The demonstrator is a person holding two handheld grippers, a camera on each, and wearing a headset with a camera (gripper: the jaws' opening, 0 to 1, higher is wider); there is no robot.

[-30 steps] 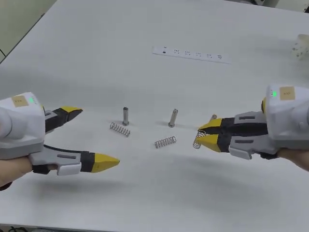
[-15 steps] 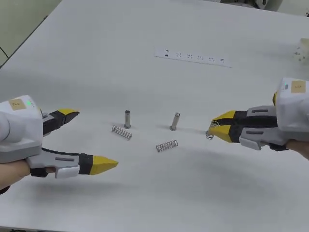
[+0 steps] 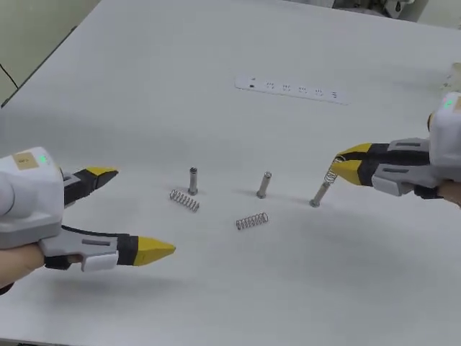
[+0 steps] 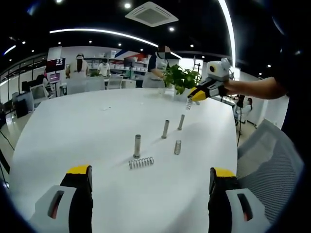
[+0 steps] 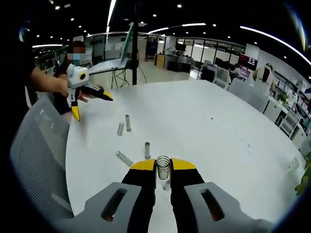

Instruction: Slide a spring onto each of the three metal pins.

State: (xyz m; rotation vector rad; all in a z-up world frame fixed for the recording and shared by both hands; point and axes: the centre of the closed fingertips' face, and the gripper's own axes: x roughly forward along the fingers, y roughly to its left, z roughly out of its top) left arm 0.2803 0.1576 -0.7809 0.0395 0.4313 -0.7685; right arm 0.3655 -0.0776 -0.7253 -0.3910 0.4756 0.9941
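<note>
Right gripper (image 3: 340,164): jaws closed on a spring (image 3: 330,175), pinched near its upper end. The spring's long axis is roughly vertical and it hangs down from the jaw tips. It is held just above the top of the right pin (image 3: 320,194). Whether coil and pin touch cannot be told. In the right gripper view the held spring (image 5: 163,170) is seen upright between the yellow tips.

Left gripper (image 3: 139,211): jaws wide open, nothing held, hovering over the near left of the desk (image 3: 144,86), well apart from the pins.

The left pin (image 3: 193,180) and middle pin (image 3: 264,184) are noted standing on end, both bare. The right pin appears to lean, top toward the right gripper.

Two loose springs are noted lying on their sides. One spring (image 3: 184,200) lies just beside the left pin's foot, its axis running diagonally. The other spring (image 3: 251,221) lies in front of the middle pin, its axis nearly crosswise.

Surface: plain white desk, a white power strip (image 3: 292,89) lying flat at the far side.

Room, from the left gripper view: open office, ceiling strip lights, a green plant (image 4: 182,77), a grey mesh chair (image 4: 272,155), people standing in the background.
</note>
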